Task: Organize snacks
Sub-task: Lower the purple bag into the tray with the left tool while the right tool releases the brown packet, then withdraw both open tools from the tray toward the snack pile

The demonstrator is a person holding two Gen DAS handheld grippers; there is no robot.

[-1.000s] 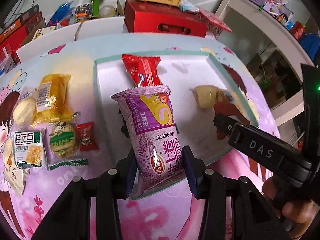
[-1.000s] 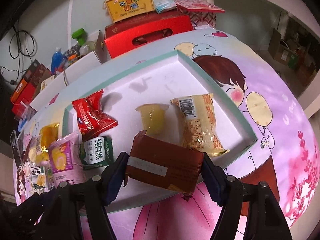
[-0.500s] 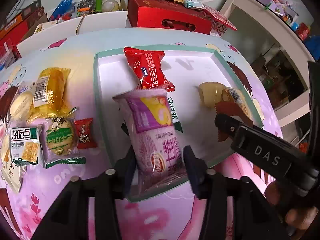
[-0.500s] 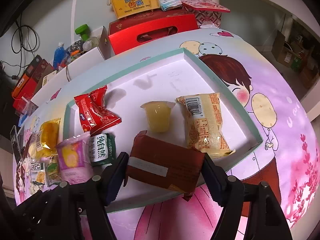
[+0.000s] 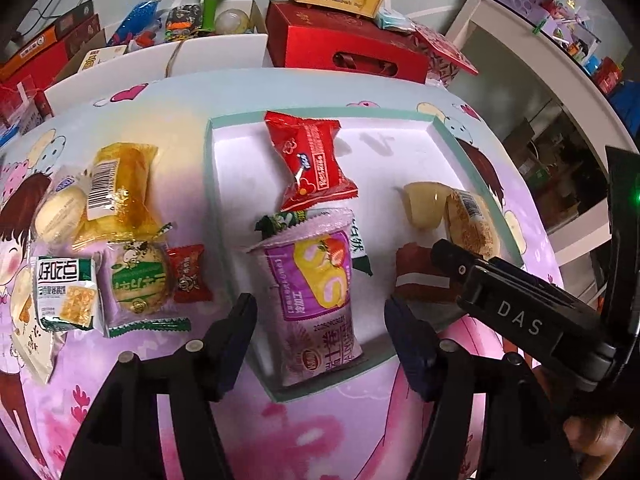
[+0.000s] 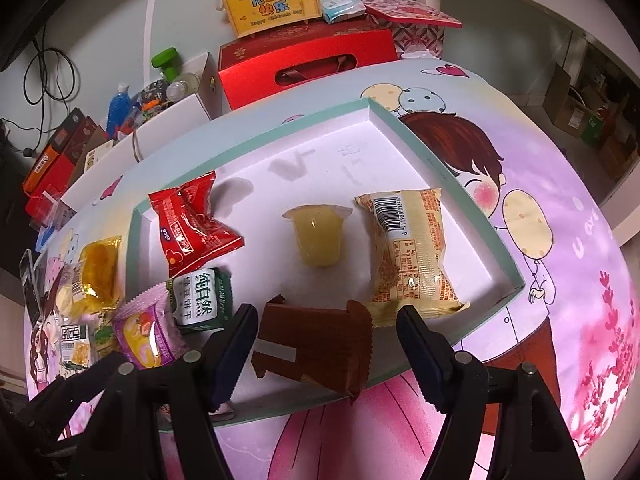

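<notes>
Between the spread fingers of the left gripper (image 5: 320, 320), a purple cake-roll packet (image 5: 316, 300) lies in the white tray (image 5: 240, 148), overlapping a green biscuit packet (image 5: 356, 240). The right gripper (image 6: 324, 344) gapes around a brown packet (image 6: 320, 344) lying near the tray's front edge.

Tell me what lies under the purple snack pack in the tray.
A green-and-white biscuit packet lies partly under the purple snack pack, its ends sticking out. Its middle is covered; the tray floor beneath cannot be seen.
</notes>
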